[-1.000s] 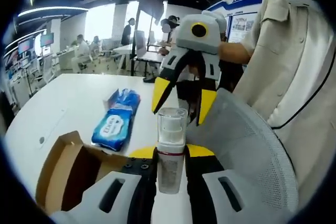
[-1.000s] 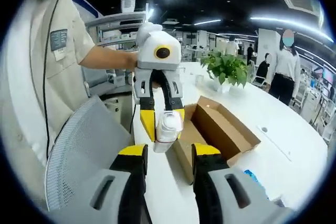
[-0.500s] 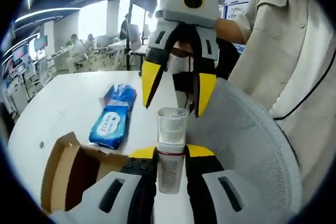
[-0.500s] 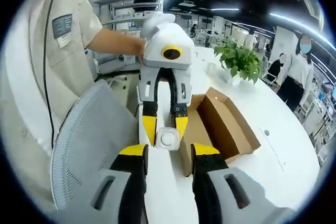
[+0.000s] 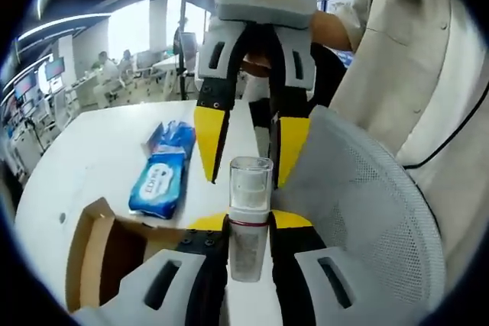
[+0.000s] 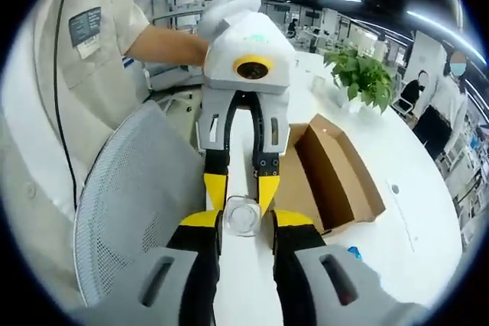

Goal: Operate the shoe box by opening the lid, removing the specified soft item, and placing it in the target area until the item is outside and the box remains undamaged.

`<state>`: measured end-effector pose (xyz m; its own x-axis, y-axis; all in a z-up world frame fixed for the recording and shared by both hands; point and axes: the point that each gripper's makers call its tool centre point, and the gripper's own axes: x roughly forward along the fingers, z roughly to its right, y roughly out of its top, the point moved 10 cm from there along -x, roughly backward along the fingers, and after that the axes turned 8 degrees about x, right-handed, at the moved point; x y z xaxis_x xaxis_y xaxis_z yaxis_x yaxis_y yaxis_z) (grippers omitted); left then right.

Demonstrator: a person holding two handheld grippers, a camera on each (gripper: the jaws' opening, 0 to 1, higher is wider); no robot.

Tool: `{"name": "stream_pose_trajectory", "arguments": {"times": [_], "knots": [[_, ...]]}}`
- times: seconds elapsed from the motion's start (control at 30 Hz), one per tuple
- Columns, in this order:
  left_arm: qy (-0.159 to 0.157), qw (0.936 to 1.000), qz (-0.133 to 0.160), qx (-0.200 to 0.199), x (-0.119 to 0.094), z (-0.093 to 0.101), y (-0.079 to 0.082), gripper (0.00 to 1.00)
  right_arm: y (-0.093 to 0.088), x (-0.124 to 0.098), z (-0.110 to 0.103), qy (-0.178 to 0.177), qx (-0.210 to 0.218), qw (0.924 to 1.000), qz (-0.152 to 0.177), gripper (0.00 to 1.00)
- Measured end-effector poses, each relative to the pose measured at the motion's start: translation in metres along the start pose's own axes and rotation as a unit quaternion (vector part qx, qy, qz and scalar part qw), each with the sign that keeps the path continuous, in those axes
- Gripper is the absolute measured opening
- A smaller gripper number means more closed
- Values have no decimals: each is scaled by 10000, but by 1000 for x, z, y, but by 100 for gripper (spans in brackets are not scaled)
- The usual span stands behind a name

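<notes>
Between the two grippers, a clear bottle (image 5: 249,215) over the white table (image 5: 92,154).

Left gripper view: the left gripper (image 5: 248,227) has its fingers closed on the bottle; the right gripper (image 5: 248,146) hangs beyond it, fingers spread either side of the cap. An open box (image 5: 95,253) and a blue pack (image 5: 162,173) lie on the table.
Right gripper view: the right gripper (image 6: 243,223) fingers flank the bottle (image 6: 241,217), contact unclear; the left gripper (image 6: 241,188) grips it; the box (image 6: 336,177) lies just beside it.
</notes>
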<state>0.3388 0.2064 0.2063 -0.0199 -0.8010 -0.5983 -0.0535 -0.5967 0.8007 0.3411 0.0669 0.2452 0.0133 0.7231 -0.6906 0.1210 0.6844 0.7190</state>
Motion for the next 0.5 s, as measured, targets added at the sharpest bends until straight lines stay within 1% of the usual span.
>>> {"name": "stream_pose_trajectory", "arguments": {"times": [0.1,0.2,0.3,0.5], "knots": [[17,10000,-56,43,2,-1,-1,18,0,2,0,-11,-38,10000,-77,21],[38,9999,-83,77,3,-2,-1,18,-2,4,-1,59,13,9998,-213,18],[64,9999,-116,102,3,-3,-1,18,-3,7,1,0,46,9996,-283,18],[89,9996,-200,155,5,-4,-1,18,-3,11,3,31,34,9994,-339,18]]}}
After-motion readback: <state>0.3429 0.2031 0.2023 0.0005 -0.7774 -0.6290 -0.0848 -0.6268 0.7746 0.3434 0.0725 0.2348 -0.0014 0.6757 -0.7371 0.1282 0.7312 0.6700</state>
